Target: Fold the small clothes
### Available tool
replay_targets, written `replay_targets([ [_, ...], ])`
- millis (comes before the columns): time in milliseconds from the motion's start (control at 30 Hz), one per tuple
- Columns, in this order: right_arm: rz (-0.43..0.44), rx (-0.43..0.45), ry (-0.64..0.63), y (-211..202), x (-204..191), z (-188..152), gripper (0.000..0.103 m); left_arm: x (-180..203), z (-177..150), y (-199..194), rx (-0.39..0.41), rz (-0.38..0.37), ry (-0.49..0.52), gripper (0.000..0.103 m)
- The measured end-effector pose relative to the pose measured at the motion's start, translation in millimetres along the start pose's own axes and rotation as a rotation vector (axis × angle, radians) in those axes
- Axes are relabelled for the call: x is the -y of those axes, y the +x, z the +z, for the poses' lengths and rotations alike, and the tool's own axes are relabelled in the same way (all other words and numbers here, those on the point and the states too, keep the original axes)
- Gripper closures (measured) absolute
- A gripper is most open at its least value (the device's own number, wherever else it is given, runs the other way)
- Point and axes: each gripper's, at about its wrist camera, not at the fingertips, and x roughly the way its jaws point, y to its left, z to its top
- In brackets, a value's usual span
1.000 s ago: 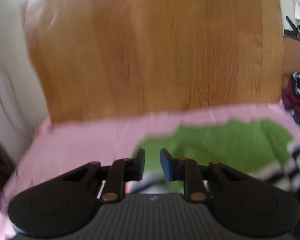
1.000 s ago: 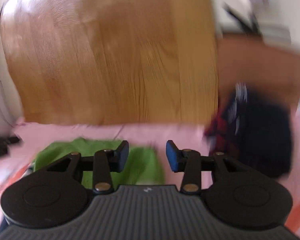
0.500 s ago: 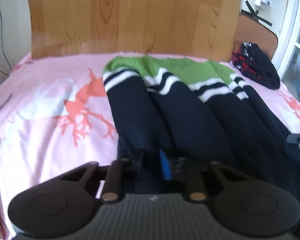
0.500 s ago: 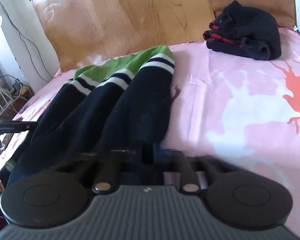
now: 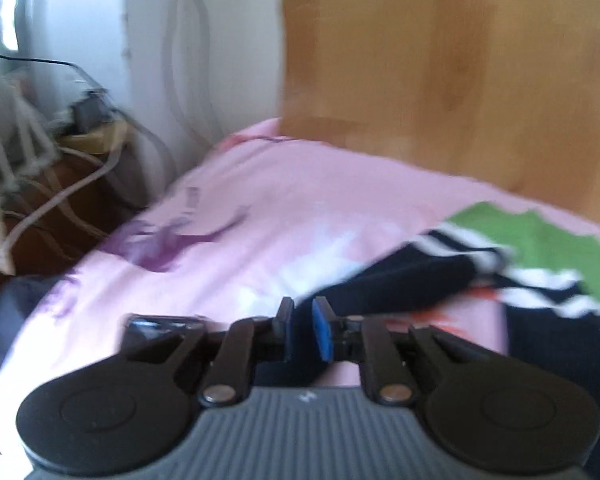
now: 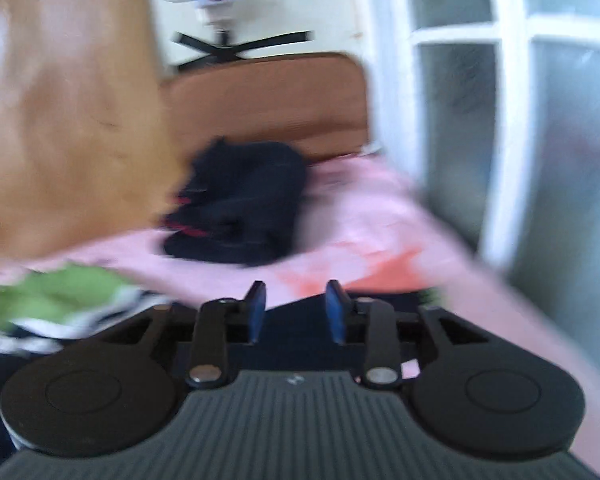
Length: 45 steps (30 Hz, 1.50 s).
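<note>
I see my right gripper (image 6: 296,307), its jaws just opened, apart over dark navy knit fabric (image 6: 296,344) on the pink printed bedsheet (image 6: 364,216). A folded black garment with red trim (image 6: 240,204) lies beyond, near the brown headboard (image 6: 268,100).

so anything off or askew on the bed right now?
The striped sweater lies rumpled on the pink sheet, one dark sleeve stretched out to the left gripper, whose fingers pinch it. The dark folded clothes look tidy. Both views are blurred.
</note>
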Motion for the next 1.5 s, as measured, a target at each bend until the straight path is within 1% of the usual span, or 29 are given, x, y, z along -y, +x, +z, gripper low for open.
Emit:
replay_targets([
  [67, 0.104, -0.053, -0.022, 3.5, -19.7, -5.0, 0.066, 11.7, -6.9, -9.7, -0.013, -0.068, 0.042, 0.083],
  [133, 0.230, -0.124, -0.054, 6.2, -42.7, -14.0, 0.066, 28.1, -20.5, -22.7, -0.041, -0.159, 0.105, 0.078],
  [200, 0.367, -0.216, -0.059, 1.3, -48.2, -25.0, 0.063, 39.4, -38.7, -35.5, -0.075, -0.240, 0.161, 0.075],
  [267, 0.434, -0.269, -0.096, -3.8, -61.9, -38.6, 0.061, 48.0, -59.3, -46.1, -0.123, -0.294, 0.204, 0.073],
  [367, 0.503, -0.328, -0.145, -14.4, -78.9, -60.1, 0.058, 51.2, -88.8, -49.3, -0.218, -0.362, 0.234, 0.072],
  [433, 0.512, -0.341, -0.197, -16.8, -90.6, -72.5, 0.058, 55.0, -104.4, -52.6, -0.243, -0.397, 0.259, 0.072],
  [467, 0.515, -0.343, -0.225, -18.8, -95.7, -79.8, 0.059, 58.6, -111.7, -58.1, -0.214, -0.389, 0.282, 0.073],
  [500, 0.523, -0.345, -0.244, -21.6, -95.9, -84.8, 0.061, 62.3, -116.9, -61.8, -0.188, -0.371, 0.309, 0.081],
  [533, 0.507, -0.302, -0.270, -28.5, -95.5, -89.9, 0.070, 65.1, -120.8, -66.0, -0.170, -0.351, 0.331, 0.092],
  [567, 0.491, -0.293, -0.300, -30.0, -96.1, -91.5, 0.091, 64.6, -121.9, -69.8, -0.170, -0.355, 0.331, 0.093],
  [633, 0.467, -0.264, -0.294, -39.1, -88.7, -90.3, 0.091, 58.2, -121.3, -80.6, -0.175, -0.365, 0.328, 0.094],
  [700, 0.416, -0.213, -0.292, -52.5, -74.4, -81.7, 0.092, 43.7, -117.0, -93.8, -0.161, -0.355, 0.344, 0.094],
  [733, 0.384, -0.194, -0.289, -61.4, -67.9, -78.2, 0.092, 34.9, -116.7, -102.3, -0.166, -0.368, 0.333, 0.094],
  [767, 0.359, -0.192, -0.289, -66.8, -61.7, -76.1, 0.098, 31.4, -113.8, -104.9, -0.175, -0.381, 0.317, 0.093],
  [800, 0.315, -0.199, -0.300, -66.3, -57.5, -76.3, 0.100, 27.6, -116.1, -107.5, -0.186, -0.383, 0.311, 0.092],
  [833, 0.272, -0.227, -0.322, -64.5, -53.5, -77.8, 0.100, 28.2, -120.1, -107.8, -0.194, -0.361, 0.320, 0.088],
  [867, 0.250, -0.273, -0.348, -59.9, -51.7, -79.9, 0.100, 29.4, -123.2, -105.4, -0.195, -0.342, 0.328, 0.088],
  [900, 0.240, -0.298, -0.362, -56.1, -49.0, -78.1, 0.096, 27.5, -124.2, -103.3, -0.184, -0.333, 0.321, 0.085],
  [933, 0.224, -0.281, -0.358, -56.6, -48.6, -72.2, 0.095, 20.1, -123.9, -103.2, -0.163, -0.331, 0.292, 0.078],
  [967, 0.233, -0.251, -0.350, -59.4, -51.7, -62.3, 0.095, 12.5, -122.3, -105.2, -0.138, -0.335, 0.256, 0.076],
  [1000, 0.272, -0.221, -0.344, -62.4, -58.6, -50.3, 0.095, 3.2, -120.5, -108.1, -0.104, -0.346, 0.212, 0.075],
  [1067, 0.393, -0.152, -0.372, -68.6, -91.8, -28.1, 0.094, -12.2, -118.8, -114.3, -0.049, -0.352, 0.153, 0.073],
  [1133, 0.517, -0.117, -0.466, -69.0, -142.5, -19.0, 0.089, -22.7, -121.9, -120.4, -0.006, -0.351, 0.119, 0.071],
  [1200, 0.665, -0.101, -0.597, -69.7, -209.3, -24.2, 0.076, -33.0, -126.9, -126.4, 0.027, -0.364, 0.092, 0.069],
  [1233, 0.745, -0.095, -0.668, -69.5, -243.7, -31.2, 0.062, -39.6, -129.1, -128.3, 0.039, -0.371, 0.079, 0.068],
  [1267, 0.816, -0.086, -0.742, -70.0, -277.5, -41.4, 0.054, -42.7, -133.5, -132.5, 0.049, -0.373, 0.065, 0.067],
  [1400, 0.977, -0.029, -1.084, -75.2, -393.5, -102.2, 0.053, -70.7, -143.7, -143.6, 0.090, -0.355, 0.020, 0.063],
  [1467, 1.058, -0.031, -1.234, -78.0, -433.0, -131.5, 0.052, -86.3, -144.3, -147.7, 0.110, -0.335, -0.016, 0.062],
  [1500, 1.090, -0.025, -1.297, -80.4, -451.9, -142.7, 0.048, -95.5, -144.0, -148.5, 0.117, -0.323, -0.040, 0.062],
])
